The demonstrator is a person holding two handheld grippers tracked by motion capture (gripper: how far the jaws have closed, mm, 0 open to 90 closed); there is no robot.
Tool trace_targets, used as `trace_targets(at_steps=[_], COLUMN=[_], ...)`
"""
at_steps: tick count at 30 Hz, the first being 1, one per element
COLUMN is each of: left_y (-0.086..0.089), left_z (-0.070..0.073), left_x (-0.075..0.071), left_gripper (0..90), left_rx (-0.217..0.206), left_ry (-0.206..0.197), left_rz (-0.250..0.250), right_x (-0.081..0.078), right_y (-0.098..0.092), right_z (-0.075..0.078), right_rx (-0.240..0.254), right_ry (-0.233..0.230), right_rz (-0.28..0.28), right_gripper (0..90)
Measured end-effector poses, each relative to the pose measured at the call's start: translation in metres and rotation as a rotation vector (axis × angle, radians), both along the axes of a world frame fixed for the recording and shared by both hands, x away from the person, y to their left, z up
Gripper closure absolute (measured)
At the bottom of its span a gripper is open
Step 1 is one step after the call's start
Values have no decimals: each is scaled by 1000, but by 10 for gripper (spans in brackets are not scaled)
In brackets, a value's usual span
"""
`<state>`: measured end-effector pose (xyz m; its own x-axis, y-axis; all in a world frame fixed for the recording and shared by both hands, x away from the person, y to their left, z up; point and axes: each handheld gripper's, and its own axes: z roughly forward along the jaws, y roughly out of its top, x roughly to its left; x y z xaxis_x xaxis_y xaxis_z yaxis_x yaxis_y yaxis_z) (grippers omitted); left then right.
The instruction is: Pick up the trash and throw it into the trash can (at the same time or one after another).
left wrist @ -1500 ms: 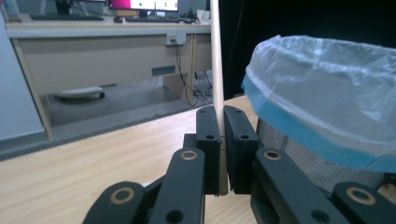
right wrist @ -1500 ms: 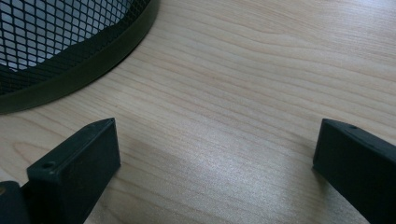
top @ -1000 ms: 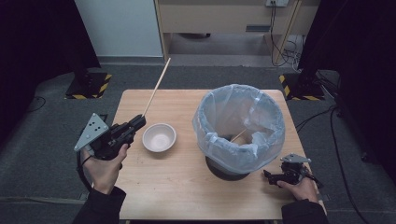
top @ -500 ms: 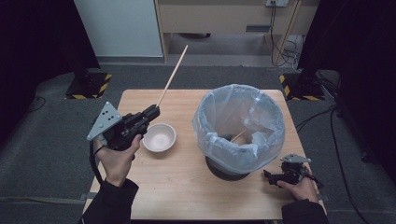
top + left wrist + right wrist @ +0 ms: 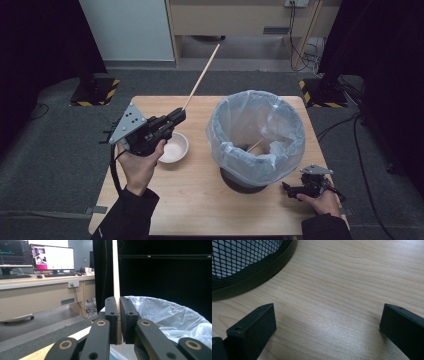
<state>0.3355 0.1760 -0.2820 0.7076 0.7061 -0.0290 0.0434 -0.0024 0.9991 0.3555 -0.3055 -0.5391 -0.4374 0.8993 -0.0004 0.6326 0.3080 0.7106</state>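
High view: the left gripper (image 5: 176, 116) is raised above the wooden table (image 5: 200, 210), clamped on the low end of a long wooden stick (image 5: 202, 76) that slants up and away past the far edge; held by its end like this, the stick can probably be tipped into the bin (image 5: 256, 136), whose clear liner is folded over the rim to keep it wide; 1 similar stick (image 5: 255, 145) already lies inside; a small white bowl (image 5: 174, 149) sits just below the left gripper; the right gripper (image 5: 290, 190) rests on the table beside the bin's base, out of the way.

Left gripper view: both jaws press flat on the stick (image 5: 115, 270), which stands upright between them; the liner's rim (image 5: 160, 312) is near.

Right gripper view: the jaws stand wide apart, nothing between them, over bare wood next to the bin's black mesh wall (image 5: 242, 257).
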Motion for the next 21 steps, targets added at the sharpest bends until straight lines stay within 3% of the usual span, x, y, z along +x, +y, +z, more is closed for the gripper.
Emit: trace_targets(at_steps=[21], left_y=[-57], left_z=[9], left_x=[10], left_gripper=[850], left_rx=[7], left_ry=[-6], left_rz=[-105], right_x=[0], right_y=[0], right_z=[0], right_rx=[0], right_ry=[0], right_rz=[0], right_gripper=[8])
